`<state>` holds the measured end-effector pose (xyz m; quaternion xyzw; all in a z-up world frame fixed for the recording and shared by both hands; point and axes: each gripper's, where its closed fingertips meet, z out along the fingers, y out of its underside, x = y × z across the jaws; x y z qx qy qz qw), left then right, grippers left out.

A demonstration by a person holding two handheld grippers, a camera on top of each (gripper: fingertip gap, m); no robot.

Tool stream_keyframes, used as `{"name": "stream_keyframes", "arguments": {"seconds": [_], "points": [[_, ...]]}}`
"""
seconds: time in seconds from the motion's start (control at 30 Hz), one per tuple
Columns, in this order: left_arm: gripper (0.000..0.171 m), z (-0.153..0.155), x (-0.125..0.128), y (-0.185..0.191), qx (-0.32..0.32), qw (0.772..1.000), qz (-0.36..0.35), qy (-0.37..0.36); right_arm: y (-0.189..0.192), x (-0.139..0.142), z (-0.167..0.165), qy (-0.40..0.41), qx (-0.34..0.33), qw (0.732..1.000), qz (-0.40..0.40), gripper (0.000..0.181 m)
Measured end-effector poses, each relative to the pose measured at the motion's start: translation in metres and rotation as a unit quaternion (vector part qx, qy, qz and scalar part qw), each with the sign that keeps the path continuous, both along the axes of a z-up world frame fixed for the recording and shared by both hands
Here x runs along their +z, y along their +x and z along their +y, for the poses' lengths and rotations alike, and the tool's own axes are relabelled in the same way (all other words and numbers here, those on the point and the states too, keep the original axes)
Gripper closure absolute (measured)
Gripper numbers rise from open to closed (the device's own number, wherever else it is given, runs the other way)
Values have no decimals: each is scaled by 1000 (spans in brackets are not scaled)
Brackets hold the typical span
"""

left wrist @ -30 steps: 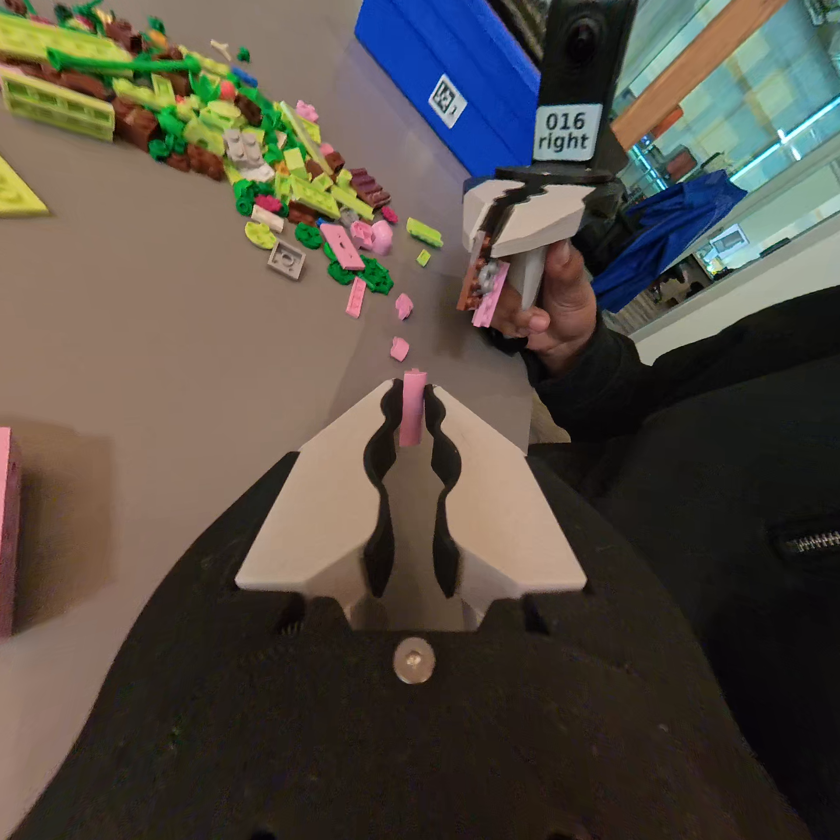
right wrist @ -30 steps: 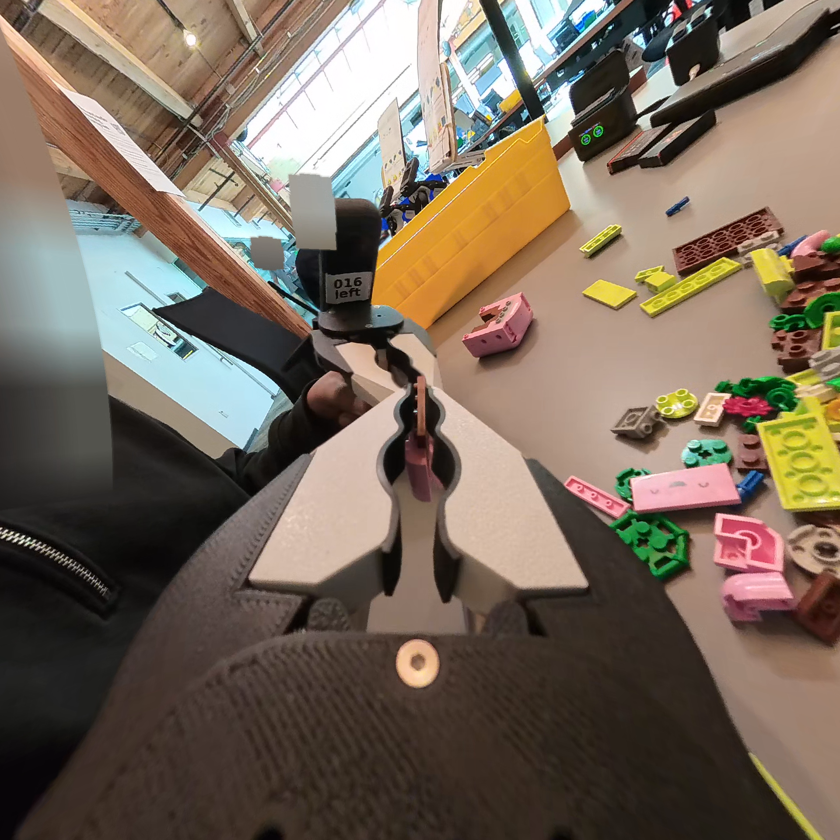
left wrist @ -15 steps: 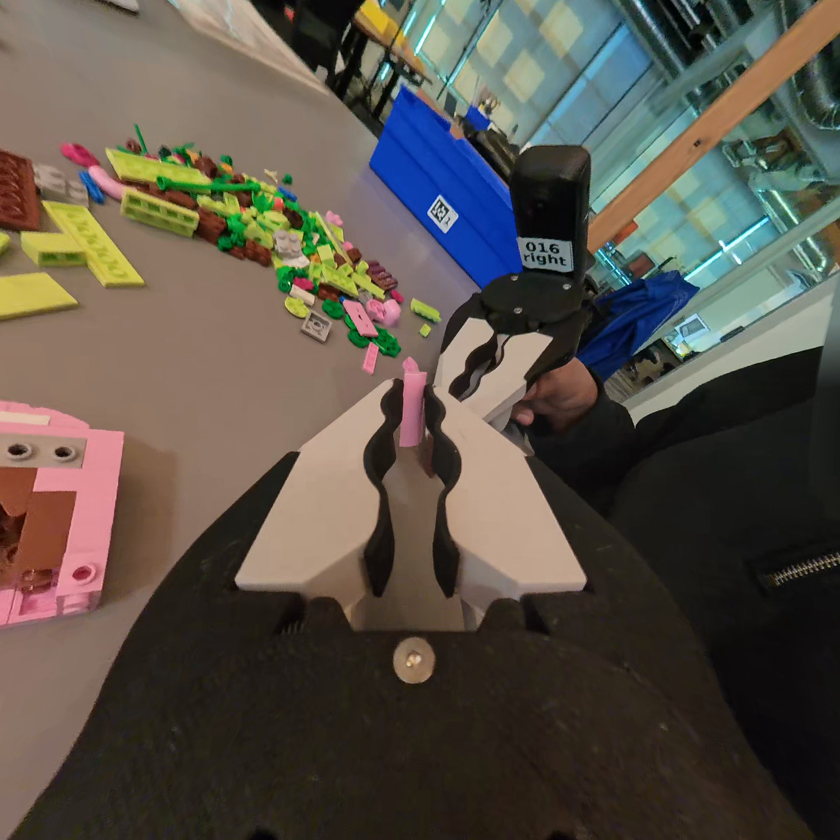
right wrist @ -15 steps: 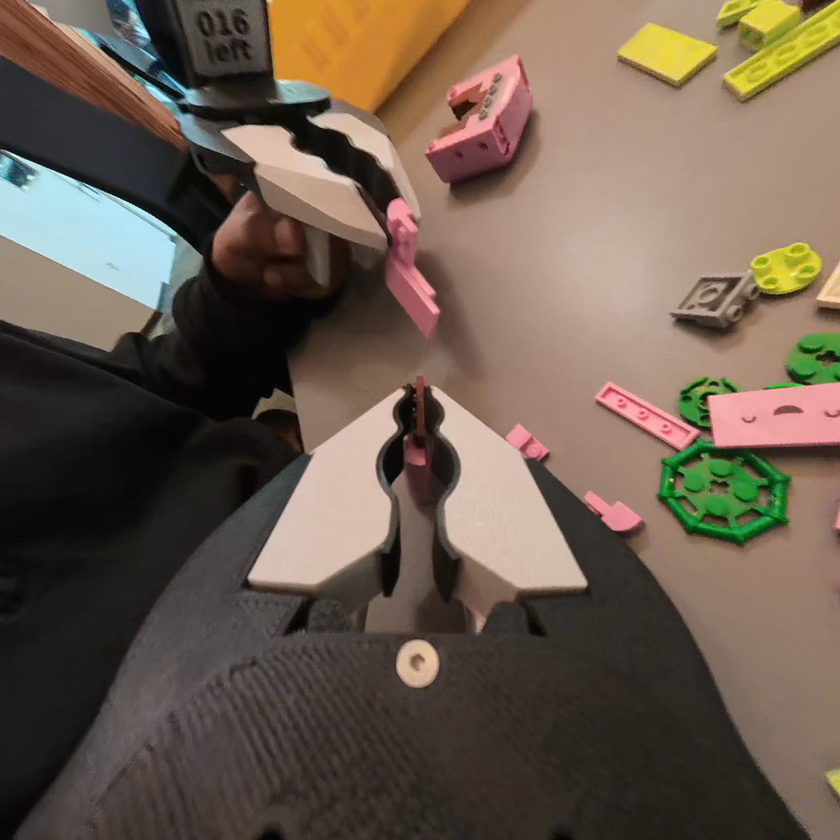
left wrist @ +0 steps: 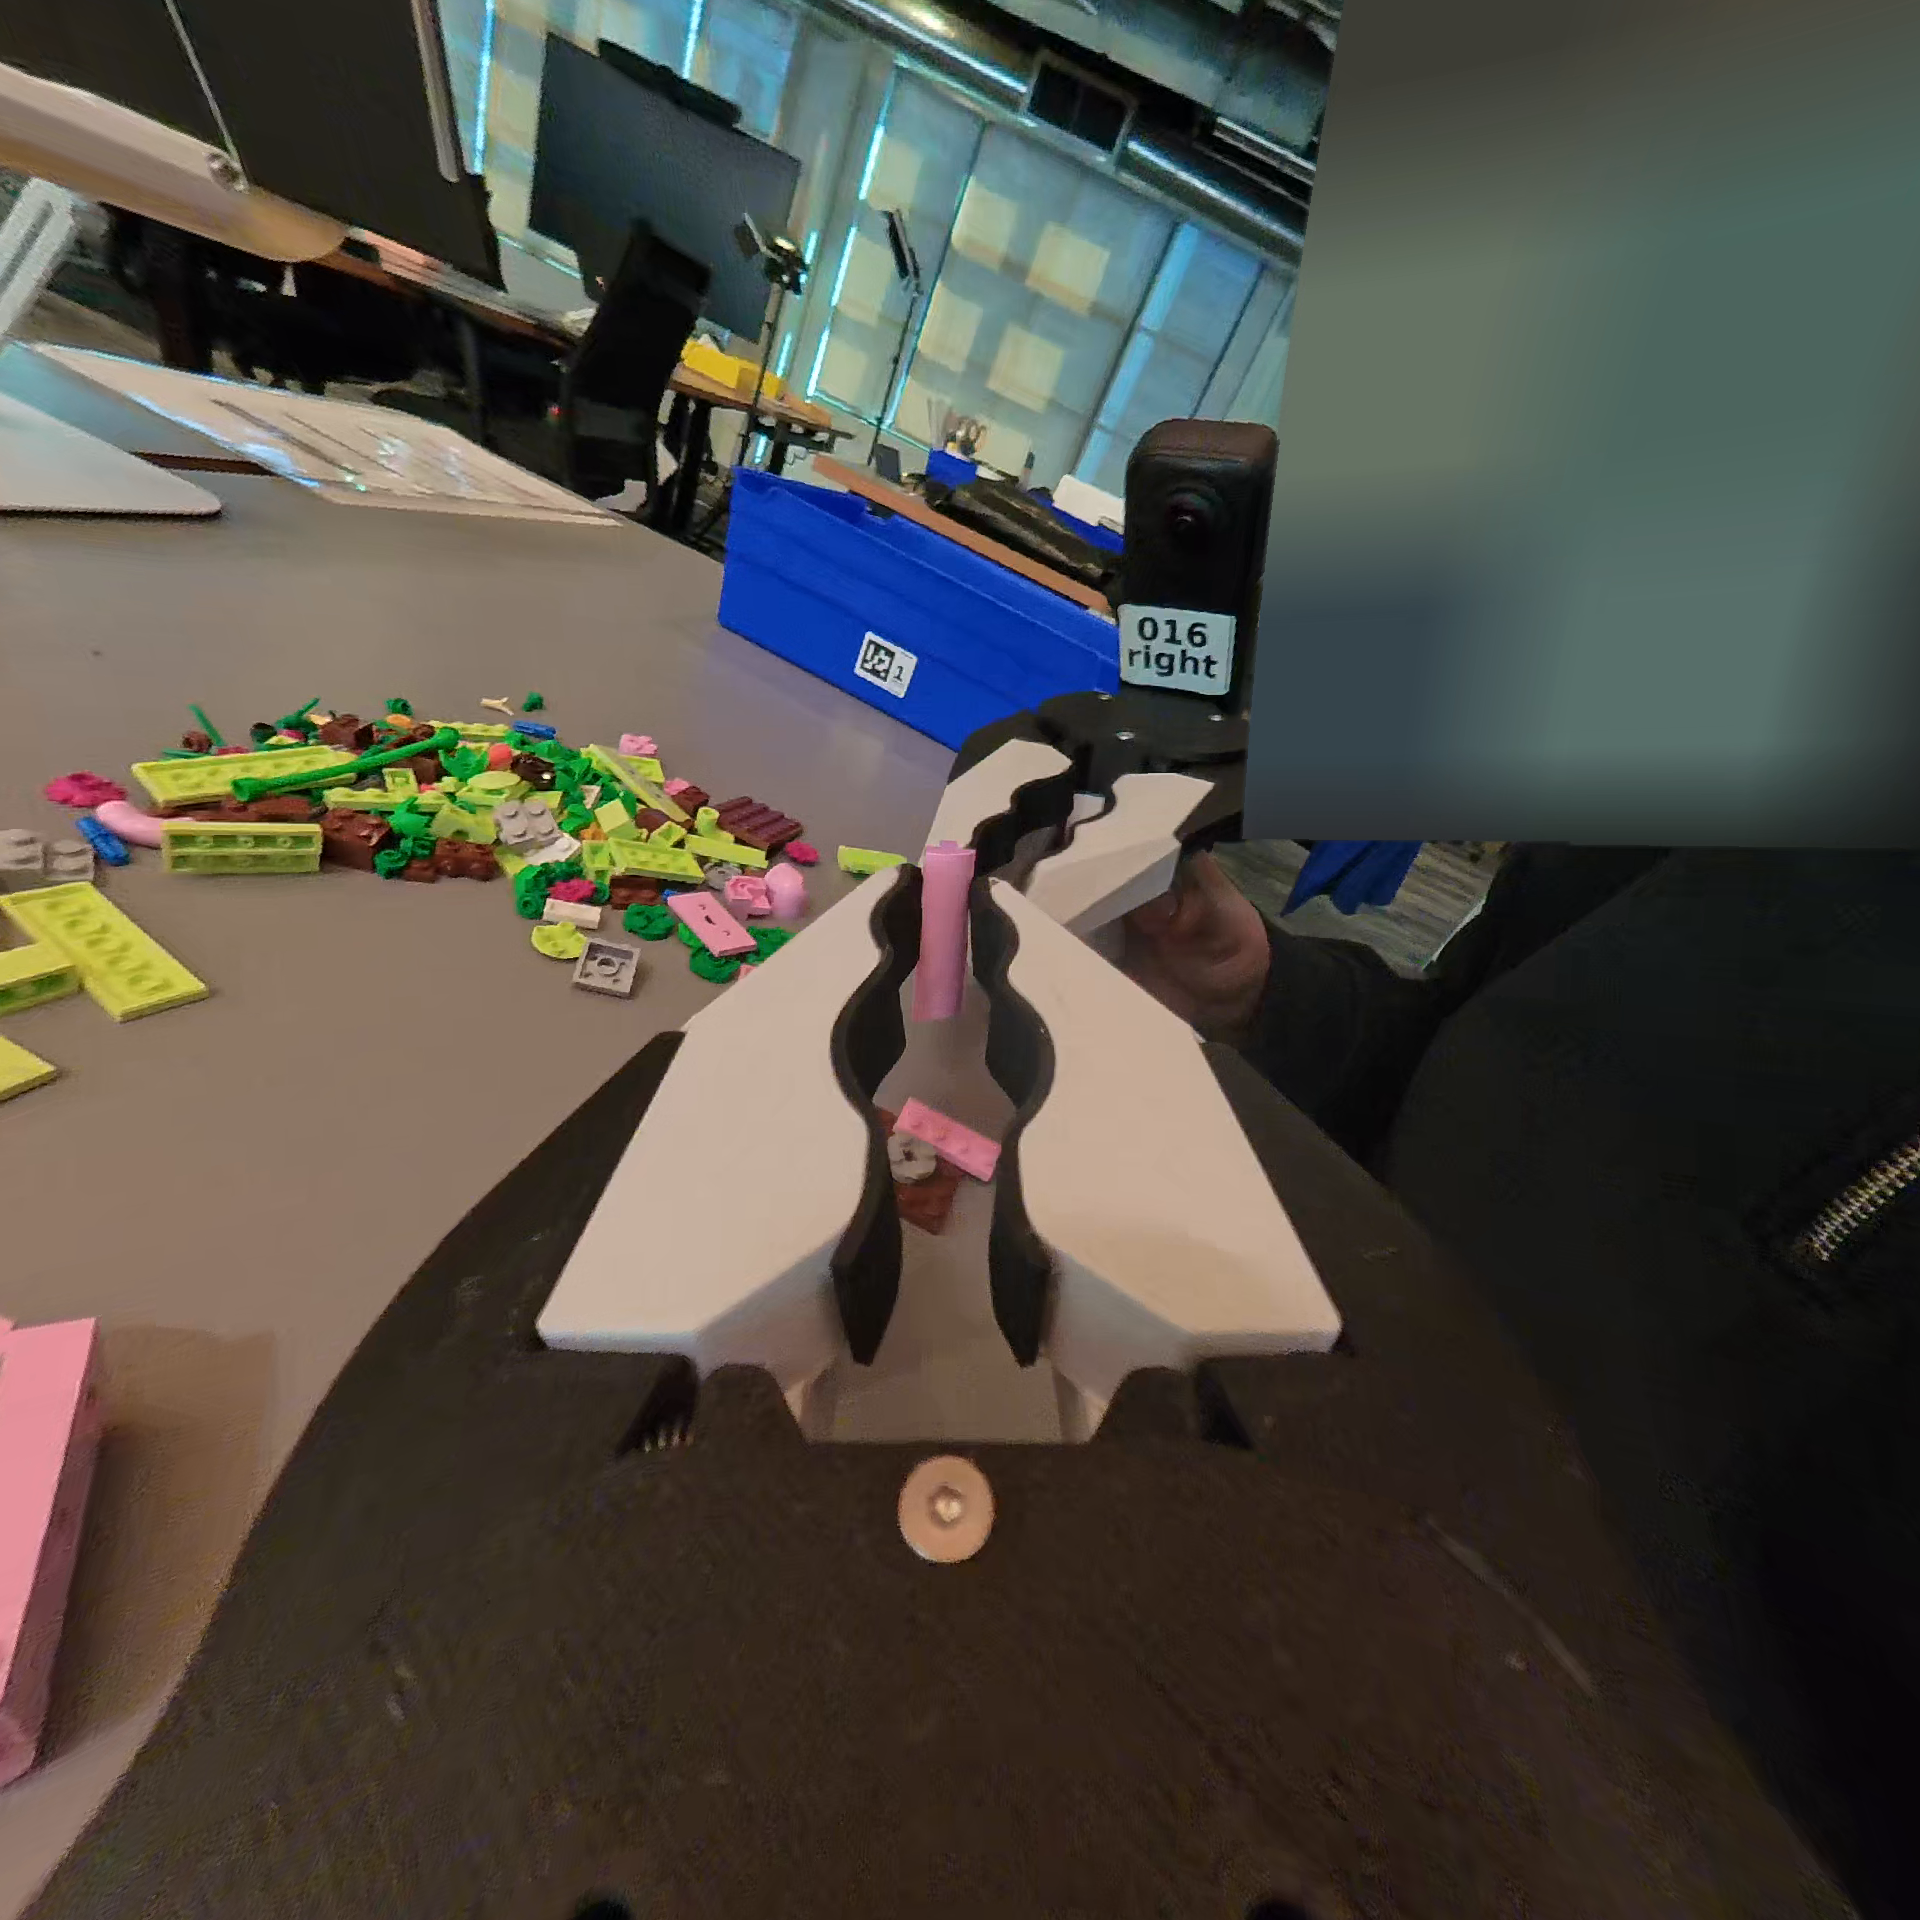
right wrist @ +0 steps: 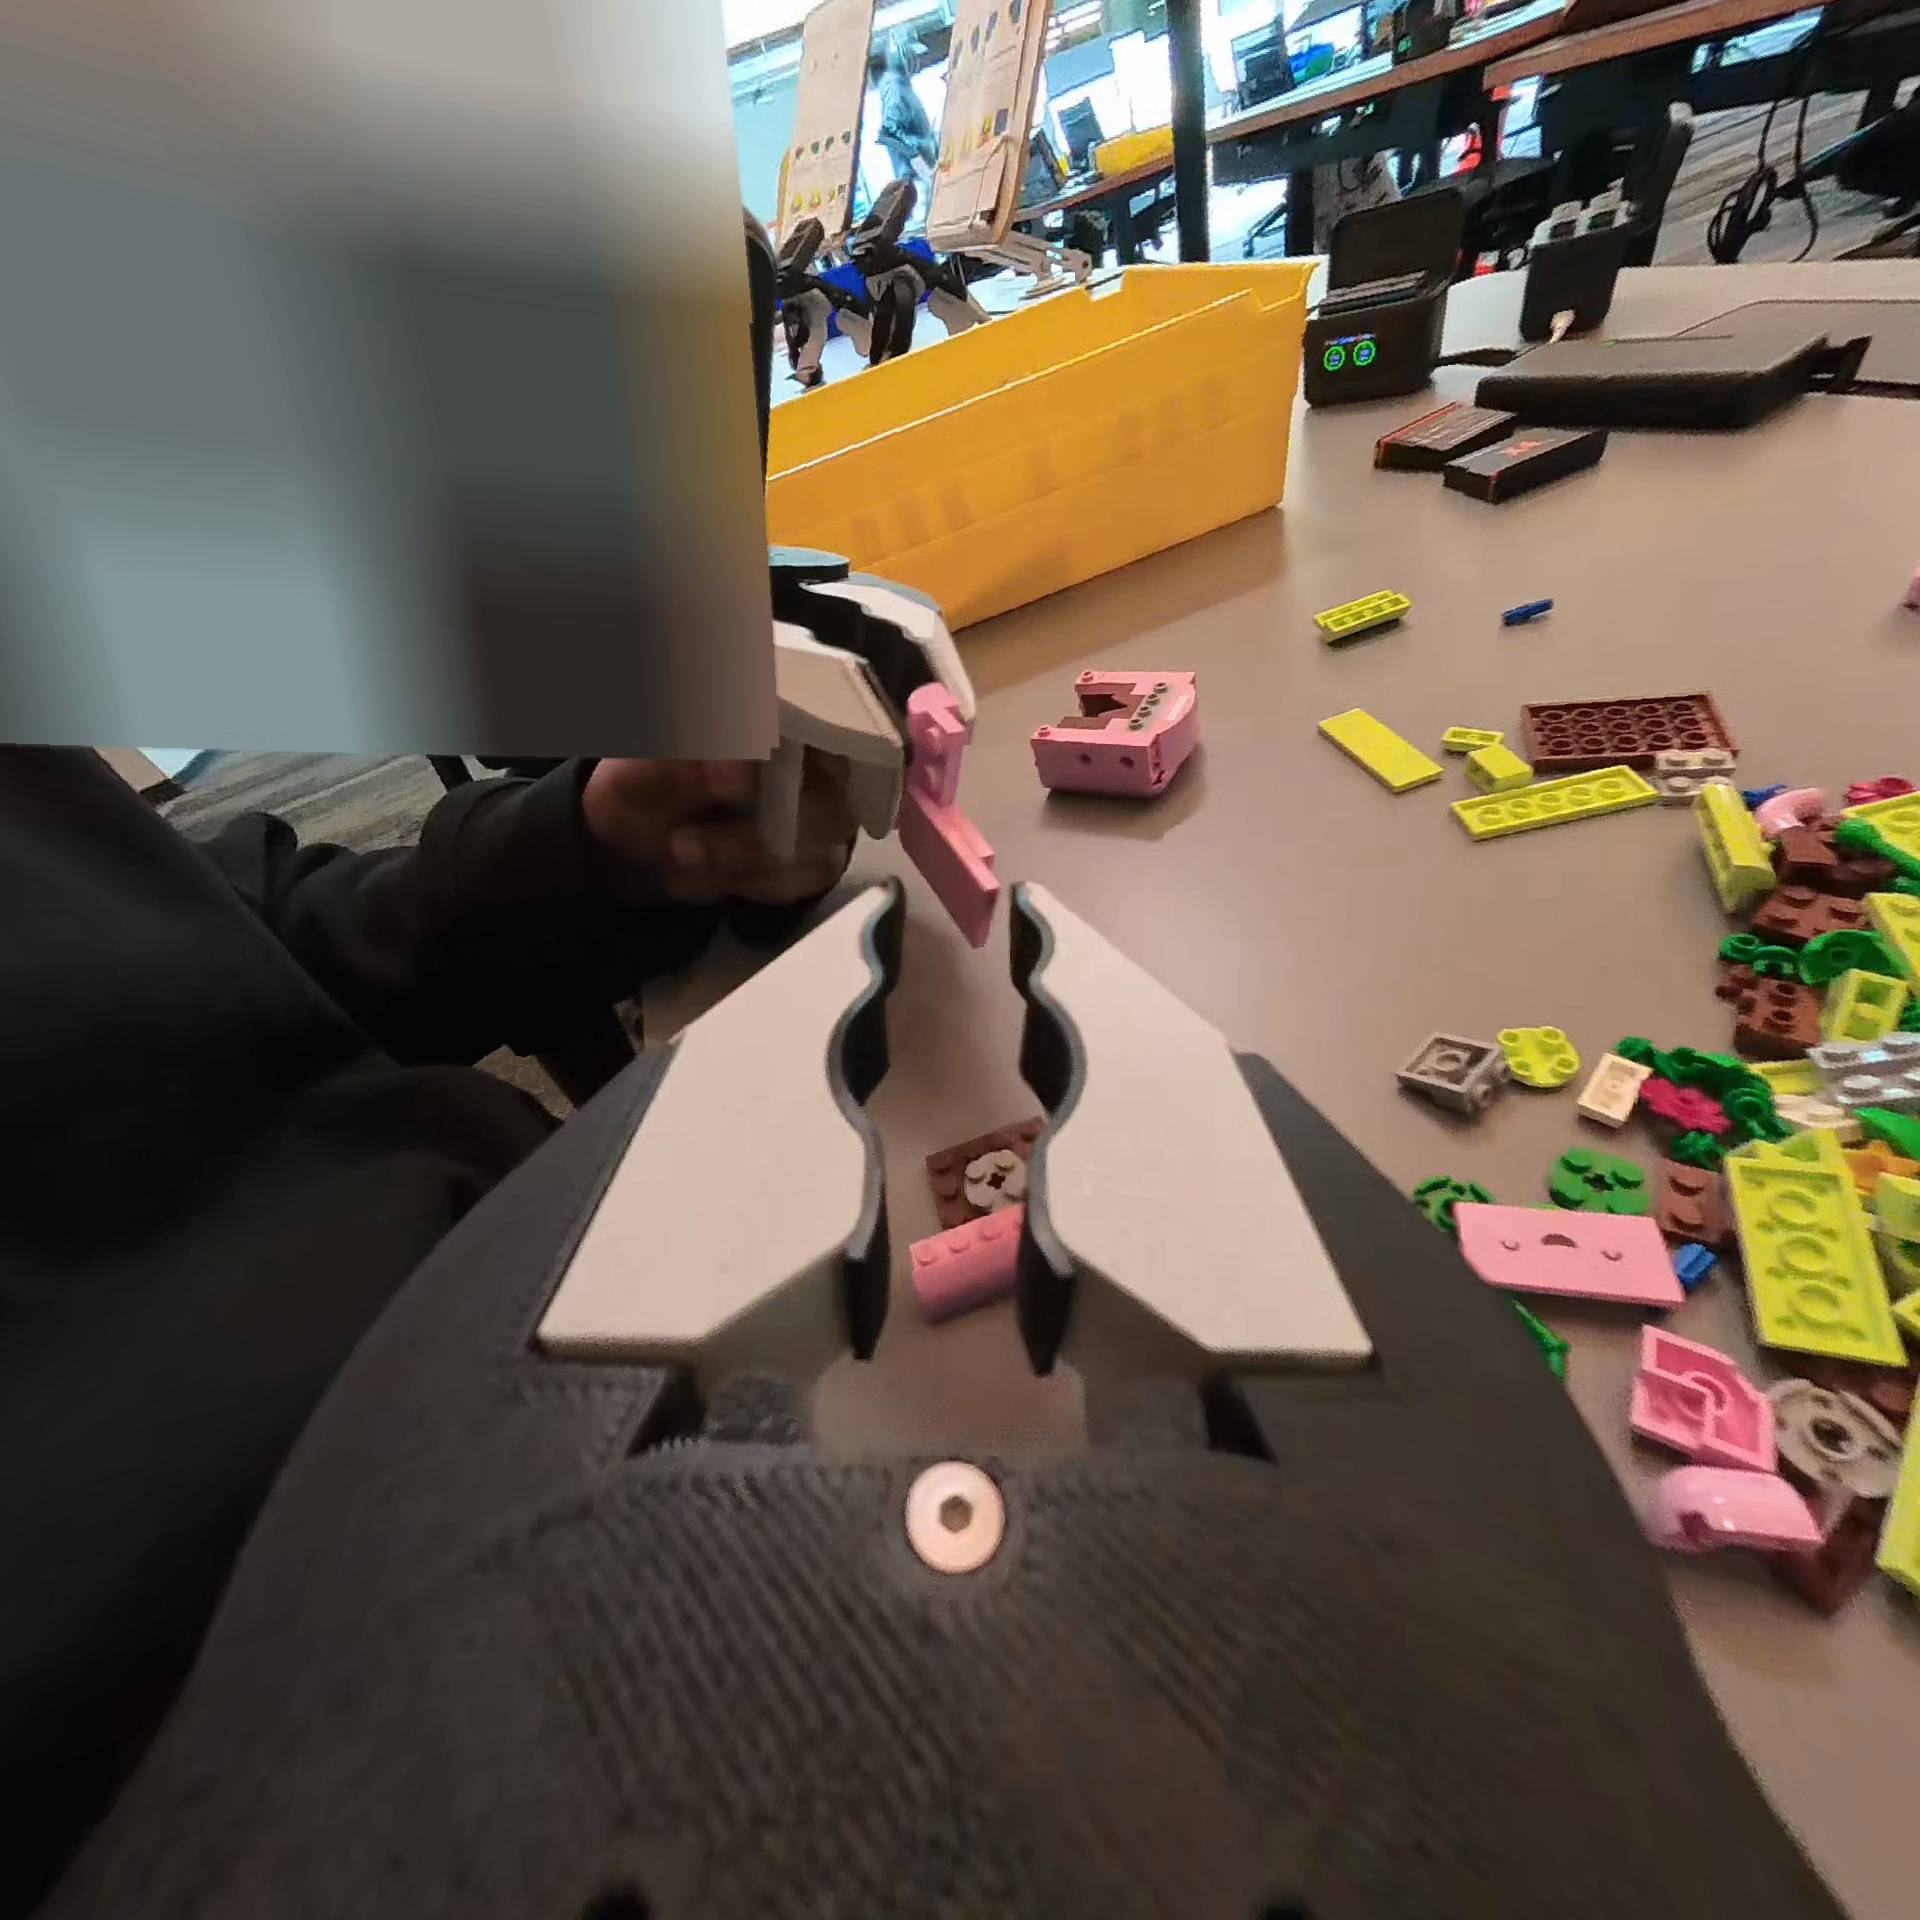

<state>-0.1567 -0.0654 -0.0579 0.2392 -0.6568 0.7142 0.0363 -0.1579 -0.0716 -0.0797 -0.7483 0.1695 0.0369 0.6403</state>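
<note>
Brick pile beyond left gripper

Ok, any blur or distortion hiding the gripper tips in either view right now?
Left wrist view: tips sharp around the pink piece, pink block at left edge smeared. Right wrist view: open tips sharp, bricks at right edge blurred; wide-angle bending in both.

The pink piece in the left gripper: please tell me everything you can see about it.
The pink piece looks like smooth plastic building plates joined together: a studded part at the top and a longer flat plate hanging down at a slant. The left gripper is shut on its upper part, holding it in the air above the grey table. Its lower end hangs just before the open right gripper, apparently without touching.
</note>
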Motion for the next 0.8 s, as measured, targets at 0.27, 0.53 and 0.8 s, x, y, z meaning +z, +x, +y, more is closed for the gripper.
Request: {"name": "stream_keyframes", "arguments": {"seconds": [0.27, 0.53, 0.8], "points": [[165, 0, 5, -5, -18, 999, -1, -30, -6, 8, -2, 27, 16, 1000, -7, 179], [163, -6, -4, -12, -46, 999, 8, 4, -13, 7, -1, 9, 30, 998, -50, 180], [164, 8, -13, 15, 37, 998, 28, 33, -23, 15, -3, 22, 43, 995, -85, 181]]}}
